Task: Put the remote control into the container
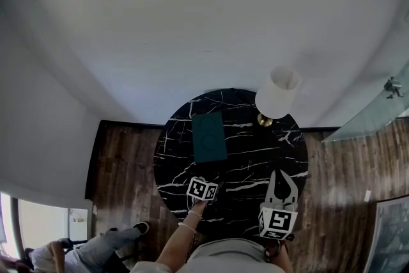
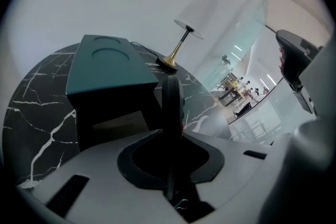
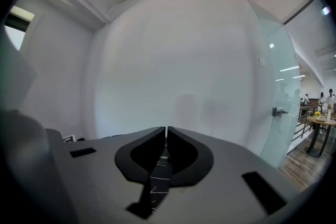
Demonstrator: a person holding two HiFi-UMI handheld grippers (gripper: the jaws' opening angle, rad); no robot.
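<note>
A teal box-shaped container (image 1: 209, 136) lies on the round black marble table (image 1: 255, 156). In the left gripper view the container (image 2: 107, 68) stands just ahead, its dark open side facing me. My left gripper (image 1: 211, 181) hovers over the table's near edge, just short of the container. It is shut on a dark remote control (image 2: 171, 105), which stands edge-on between the jaws of the left gripper (image 2: 170, 136). My right gripper (image 1: 279, 176) hangs over the table's near right, shut and empty, and the right gripper (image 3: 166, 131) points at a white wall.
A lamp with a white shade (image 1: 277, 93) and brass base (image 1: 264, 119) stands at the table's far right, also in the left gripper view as the lamp (image 2: 189, 29). Wooden floor (image 1: 128, 156) surrounds the table. A glass partition (image 1: 377, 112) is right. A person's shoe (image 1: 140, 227) shows at lower left.
</note>
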